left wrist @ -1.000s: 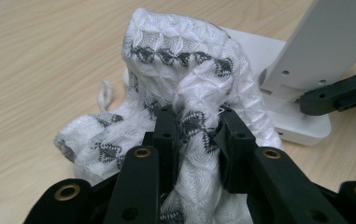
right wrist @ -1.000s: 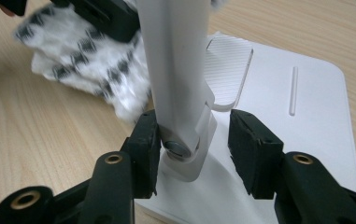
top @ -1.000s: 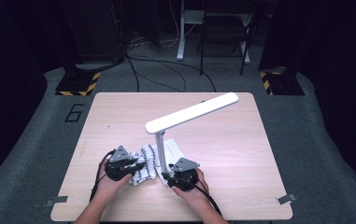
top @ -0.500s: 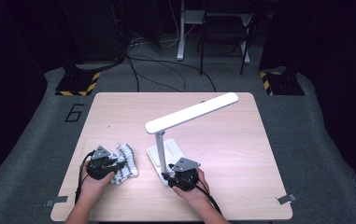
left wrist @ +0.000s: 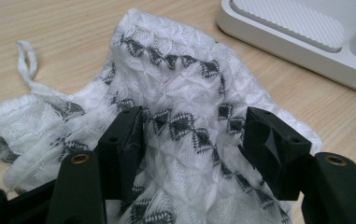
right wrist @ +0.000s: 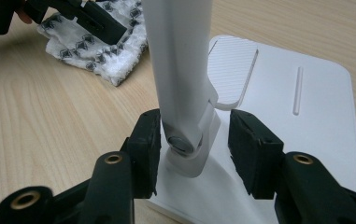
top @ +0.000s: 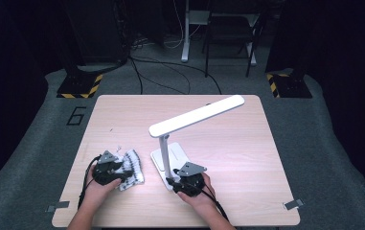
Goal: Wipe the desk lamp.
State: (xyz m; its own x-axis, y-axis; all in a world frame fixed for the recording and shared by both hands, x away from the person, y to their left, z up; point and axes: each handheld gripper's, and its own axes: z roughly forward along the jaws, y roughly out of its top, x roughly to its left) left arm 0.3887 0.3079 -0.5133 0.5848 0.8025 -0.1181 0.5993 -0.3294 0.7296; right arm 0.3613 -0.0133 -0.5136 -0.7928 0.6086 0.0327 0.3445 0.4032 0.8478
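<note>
A white desk lamp stands mid-table on its flat base. Left of it lies a crumpled white cloth with black diamonds. My left gripper rests over the cloth. Its jaws have just been opening and now stand wide, the cloth lying loose between them. My right gripper stays at the base's near edge, closed around the foot of the lamp's post at the hinge. The right gripper view also has the cloth and the left gripper behind.
The lamp's base lies just right of the cloth. The lamp's long head reaches toward the far right of the wooden table. Tape marks sit at the front corners. Cables and striped stand feet are on the floor beyond.
My left gripper carried the cloth leftward, away from the lamp's base, set it down and opened its jaws. The right gripper and the lamp kept still.
</note>
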